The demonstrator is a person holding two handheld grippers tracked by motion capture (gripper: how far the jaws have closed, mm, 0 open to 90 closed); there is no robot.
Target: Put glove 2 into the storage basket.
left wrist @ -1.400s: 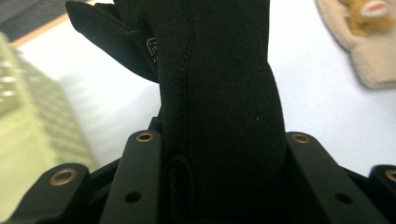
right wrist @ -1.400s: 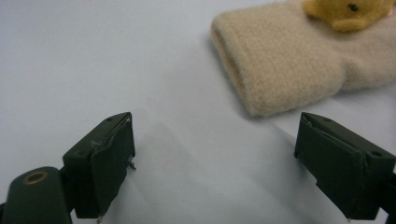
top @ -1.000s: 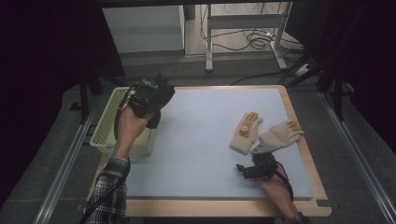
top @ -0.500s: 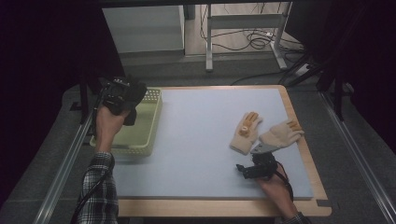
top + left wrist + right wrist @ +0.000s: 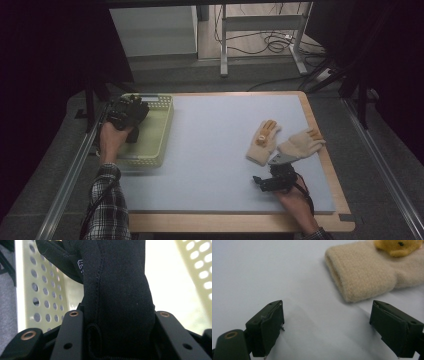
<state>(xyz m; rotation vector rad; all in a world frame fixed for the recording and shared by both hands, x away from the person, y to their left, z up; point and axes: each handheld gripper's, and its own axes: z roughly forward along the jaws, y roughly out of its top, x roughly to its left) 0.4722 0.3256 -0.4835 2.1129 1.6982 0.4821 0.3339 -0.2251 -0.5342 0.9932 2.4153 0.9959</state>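
Left gripper [image 5: 131, 116]: you hold it over the pale green perforated basket [image 5: 159, 131] at the table's left edge. Its jaws are clamped on a black glove [image 5: 117, 302], which hangs over the basket's inside wall and floor.

Right gripper [image 5: 272, 181]: you rest it near the table's front edge, toward the right corner. Its jaws stand wide apart with nothing between them, low over the blue mat [image 5: 210, 145].

Cream glove with a yellow bear figure [image 5: 262, 142]: lies flat on the mat, just beyond the right gripper, cuff toward it.

Second cream glove [image 5: 301, 143]: lies beside the first, nearer the right edge, apparently touching it.
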